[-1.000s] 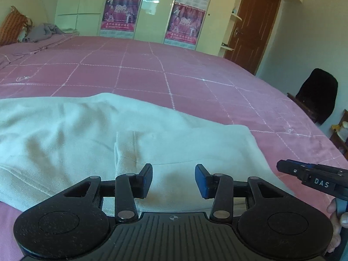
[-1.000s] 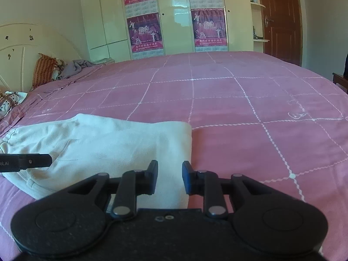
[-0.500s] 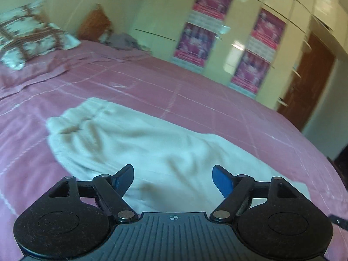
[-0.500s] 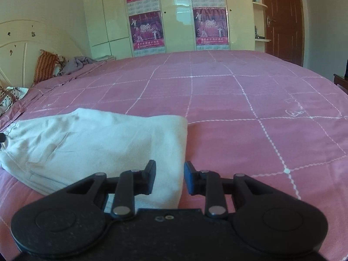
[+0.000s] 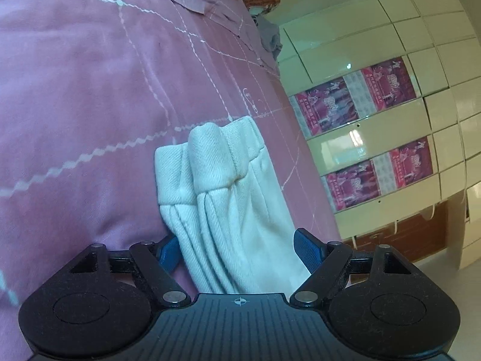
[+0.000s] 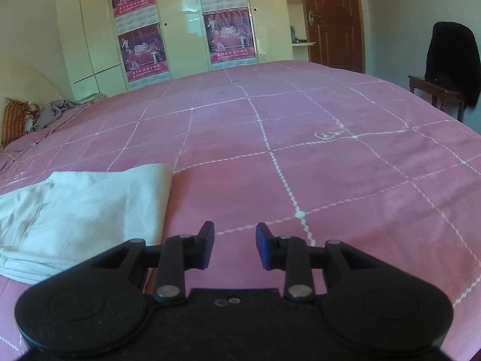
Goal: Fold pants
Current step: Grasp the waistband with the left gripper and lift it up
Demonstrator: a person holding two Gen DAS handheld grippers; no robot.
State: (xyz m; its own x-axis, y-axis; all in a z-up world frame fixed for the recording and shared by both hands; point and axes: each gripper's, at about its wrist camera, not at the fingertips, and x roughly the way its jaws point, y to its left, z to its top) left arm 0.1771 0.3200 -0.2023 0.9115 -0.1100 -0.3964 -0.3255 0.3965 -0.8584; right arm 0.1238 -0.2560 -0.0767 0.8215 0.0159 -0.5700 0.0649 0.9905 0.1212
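Observation:
The cream pants point(image 5: 228, 198) lie on the pink bedspread point(image 5: 90, 90). In the left wrist view, rolled sideways, their elastic waistband end point(image 5: 222, 138) points away from me. My left gripper point(image 5: 239, 251) is open, with its blue pads on either side of the bunched cloth close to the bed. In the right wrist view the pants point(image 6: 75, 207) lie folded at the lower left, their folded edge left of my fingers. My right gripper point(image 6: 235, 245) is open and empty above bare bedspread, just right of the pants.
The pink bedspread point(image 6: 300, 138) with a white grid spreads far ahead and right. Pillows and a grey cloth point(image 6: 57, 108) lie at the far left. A wardrobe with posters point(image 6: 228, 30), a brown door point(image 6: 330, 15) and a chair with a dark garment point(image 6: 451, 63) stand beyond the bed.
My left gripper has swung left along the pants to the waistband end, rolled sideways and dropped close over the cloth. My right gripper has shifted right, off the pants' folded edge, and opened wider.

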